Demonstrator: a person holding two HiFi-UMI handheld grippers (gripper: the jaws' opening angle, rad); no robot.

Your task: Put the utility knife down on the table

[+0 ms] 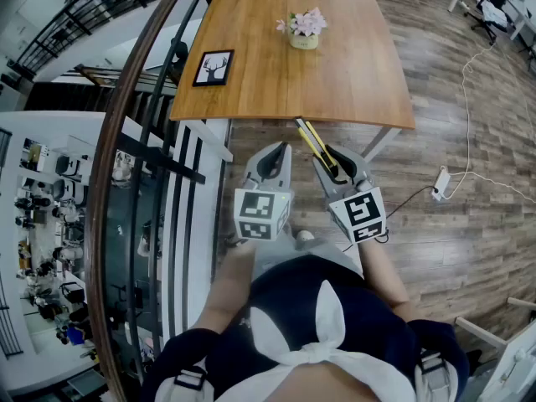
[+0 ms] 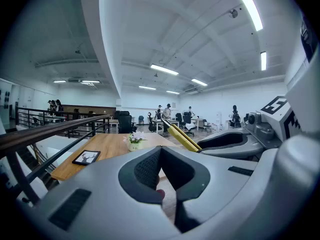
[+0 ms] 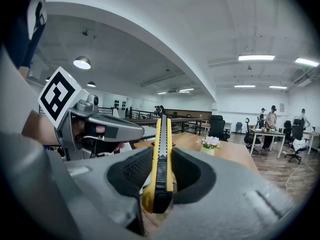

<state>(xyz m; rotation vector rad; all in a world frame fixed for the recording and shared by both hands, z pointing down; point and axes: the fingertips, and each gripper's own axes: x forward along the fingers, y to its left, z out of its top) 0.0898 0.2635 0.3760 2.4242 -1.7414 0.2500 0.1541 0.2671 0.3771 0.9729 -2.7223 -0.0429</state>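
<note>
A yellow utility knife (image 1: 316, 146) with a black slider sticks forward out of my right gripper (image 1: 333, 164), whose pads press on its handle. The knife's tip reaches just to the near edge of the wooden table (image 1: 335, 74), in the air above the floor. In the right gripper view the knife (image 3: 161, 159) stands on edge between the dark pads, pointing at the table. My left gripper (image 1: 279, 151) hangs beside it on the left, its jaws closed with nothing between them. From the left gripper view the knife (image 2: 182, 136) shows at the right.
A framed deer picture (image 1: 213, 67) lies at the table's left edge and a small pot of pink flowers (image 1: 304, 28) stands at its far middle. A dark railing (image 1: 142, 99) runs along the left. A power strip (image 1: 440, 182) with cable lies on the floor at right.
</note>
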